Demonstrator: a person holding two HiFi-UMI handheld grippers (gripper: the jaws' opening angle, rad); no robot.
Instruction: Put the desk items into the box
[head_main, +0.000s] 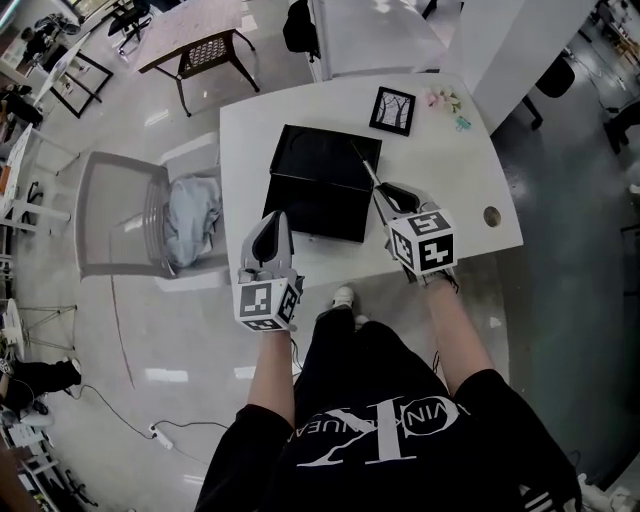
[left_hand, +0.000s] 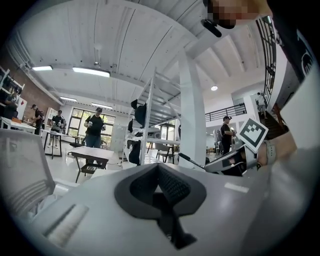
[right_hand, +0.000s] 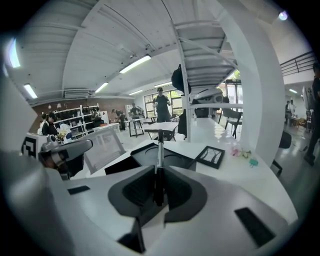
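Observation:
A black open box (head_main: 320, 180) lies in the middle of the white desk (head_main: 470, 190). My right gripper (head_main: 384, 192) is shut on a thin dark pen (head_main: 364, 164) that points away from me over the box's right part; in the right gripper view the pen (right_hand: 159, 157) stands clamped between the pads above the box (right_hand: 145, 159). My left gripper (head_main: 272, 220) hovers at the box's near left corner, its jaws together with nothing in them. A black picture frame (head_main: 392, 110) and small pastel clips (head_main: 447, 100) lie at the far right of the desk.
A clear chair (head_main: 115, 215) with a grey cloth (head_main: 193, 215) stands left of the desk. A cable hole (head_main: 491, 216) sits near the desk's right edge. A white pillar (head_main: 520, 50) rises at the far right, and another table (head_main: 195, 40) stands at the far left.

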